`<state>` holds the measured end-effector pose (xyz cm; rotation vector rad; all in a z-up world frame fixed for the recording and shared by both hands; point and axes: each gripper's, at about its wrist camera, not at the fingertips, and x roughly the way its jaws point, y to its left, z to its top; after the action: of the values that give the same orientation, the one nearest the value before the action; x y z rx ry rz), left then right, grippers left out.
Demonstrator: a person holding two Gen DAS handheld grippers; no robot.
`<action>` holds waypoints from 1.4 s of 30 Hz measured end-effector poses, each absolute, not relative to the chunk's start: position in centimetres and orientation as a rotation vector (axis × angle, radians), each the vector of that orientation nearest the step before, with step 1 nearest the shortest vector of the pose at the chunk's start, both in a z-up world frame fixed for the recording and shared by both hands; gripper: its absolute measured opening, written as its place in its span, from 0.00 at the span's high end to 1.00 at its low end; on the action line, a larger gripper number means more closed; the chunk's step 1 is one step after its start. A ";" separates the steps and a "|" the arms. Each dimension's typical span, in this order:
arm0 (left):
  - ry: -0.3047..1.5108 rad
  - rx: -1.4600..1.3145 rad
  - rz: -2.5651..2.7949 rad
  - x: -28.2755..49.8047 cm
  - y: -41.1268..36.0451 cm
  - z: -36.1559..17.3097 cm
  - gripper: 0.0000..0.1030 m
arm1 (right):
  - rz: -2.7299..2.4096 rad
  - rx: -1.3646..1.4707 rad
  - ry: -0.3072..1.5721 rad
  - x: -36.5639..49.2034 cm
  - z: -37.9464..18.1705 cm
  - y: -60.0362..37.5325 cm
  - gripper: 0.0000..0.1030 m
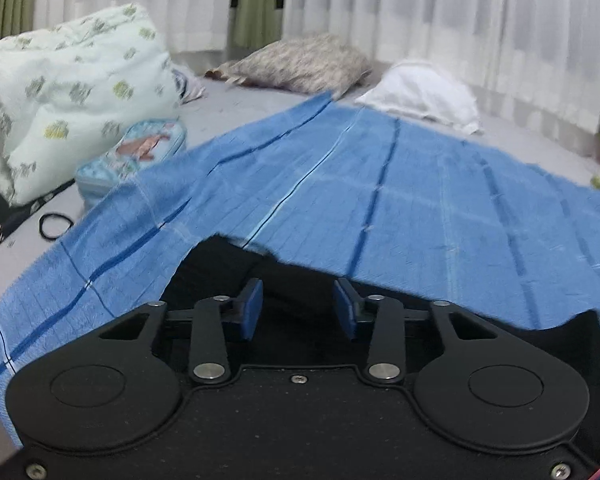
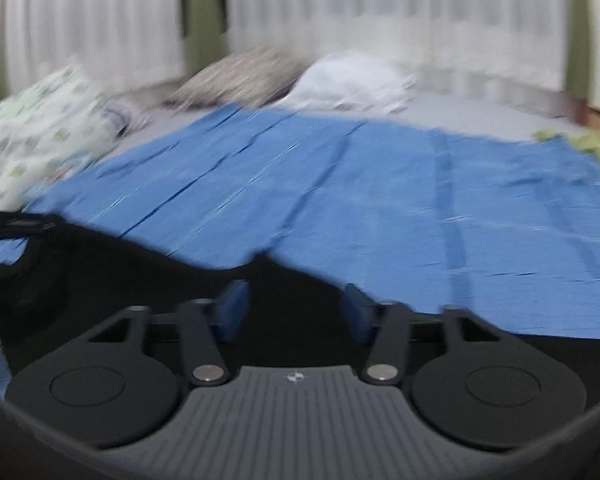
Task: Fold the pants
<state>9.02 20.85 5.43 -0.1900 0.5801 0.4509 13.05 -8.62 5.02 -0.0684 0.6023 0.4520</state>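
- Black pants (image 1: 228, 264) lie on the blue checked cloth (image 1: 380, 184), right in front of both my grippers.
- My left gripper (image 1: 298, 308) has its jaws apart, nothing between the pads.
- My right gripper (image 2: 296, 312) is spread too; view blurred.
- Behind: floral bedding (image 1: 68, 92), a patterned pillow (image 1: 300, 62), white curtains (image 1: 460, 12).

Right wrist view smeared by motion blur, so the pillows (image 2: 240, 76) are just shapes, black pants (image 2: 140, 280) mostly hidden behind both gripper bodies and cut by the frame's left edge, their fabric detail unreadable, blue cloth (image 1: 420, 184) running off the right edge.
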 end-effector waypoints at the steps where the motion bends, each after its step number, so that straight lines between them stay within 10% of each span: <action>1: 0.592 -0.187 0.471 9.5 21.2 4.7 0.64 | 0.471 -0.087 0.625 13.5 4.6 -7.1 0.49; 6: 0.606 -0.209 0.490 10.2 22.7 1.8 0.70 | 0.446 -0.120 0.711 16.2 1.4 -3.8 0.66; 20: 0.565 -0.147 0.485 9.9 22.6 0.3 0.69 | 0.130 -0.019 0.673 19.0 -0.2 -7.2 0.67; 28: 0.566 -0.135 0.486 9.9 22.5 0.3 0.68 | 0.247 0.014 0.595 14.1 2.3 -7.9 0.44; 42: 0.597 -0.127 0.468 10.0 21.5 1.3 0.58 | 0.414 -0.159 0.597 0.7 -0.4 -7.9 0.35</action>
<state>10.03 21.52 1.31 -0.1274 0.5972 0.4678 0.74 -7.94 -0.39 -0.1592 0.5973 0.4139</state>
